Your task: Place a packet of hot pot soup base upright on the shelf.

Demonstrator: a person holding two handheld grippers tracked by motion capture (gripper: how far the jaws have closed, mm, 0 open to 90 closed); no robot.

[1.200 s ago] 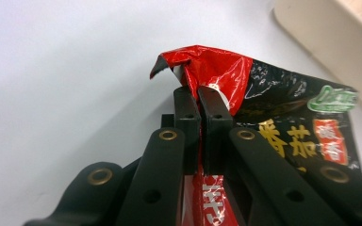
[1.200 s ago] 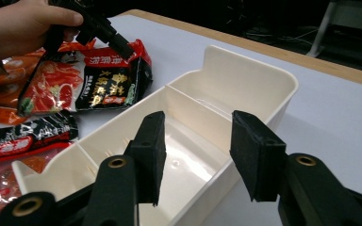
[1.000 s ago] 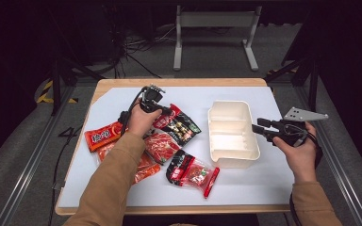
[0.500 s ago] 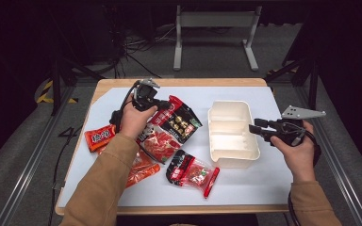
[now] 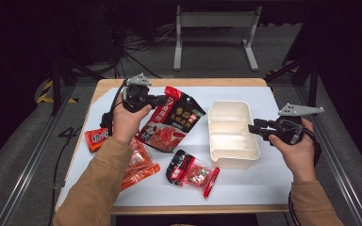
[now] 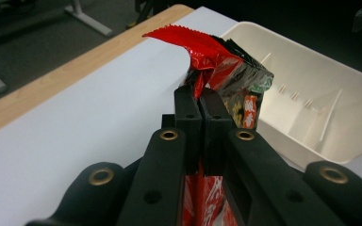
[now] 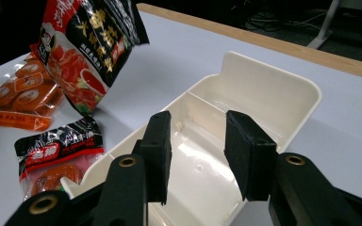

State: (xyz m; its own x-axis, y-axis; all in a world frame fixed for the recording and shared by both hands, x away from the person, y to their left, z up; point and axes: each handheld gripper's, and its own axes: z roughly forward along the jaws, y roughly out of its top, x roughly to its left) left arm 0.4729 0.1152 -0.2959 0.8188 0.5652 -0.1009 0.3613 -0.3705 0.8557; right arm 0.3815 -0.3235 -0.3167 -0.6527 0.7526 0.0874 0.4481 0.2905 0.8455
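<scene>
Packets lie nearest the person, on the table's white sheet: a small red-and-black snack packet just beside the near left corner of the cream tray, an orange packet farther left of the tray under the left sleeve, and a small red packet beyond that, well apart from the tray. Past them, the left tool has its jaws pressed together on the top edge of a large red-and-black sauce pouch; in the left gripper view the two black jaws meet with the crinkled red seal of the pouch pinched between them. The pouch hangs tilted from that grip, left of the tray and near its far left corner, with its lower end close to the sheet; whether it touches there I cannot tell. On the tray's right side, the right tool is held level at the rim, jaws about half apart and just now closing a little, with nothing between the pads; in the right gripper view they frame the tray's divided inside, and whether they touch its rim cannot be told.
</scene>
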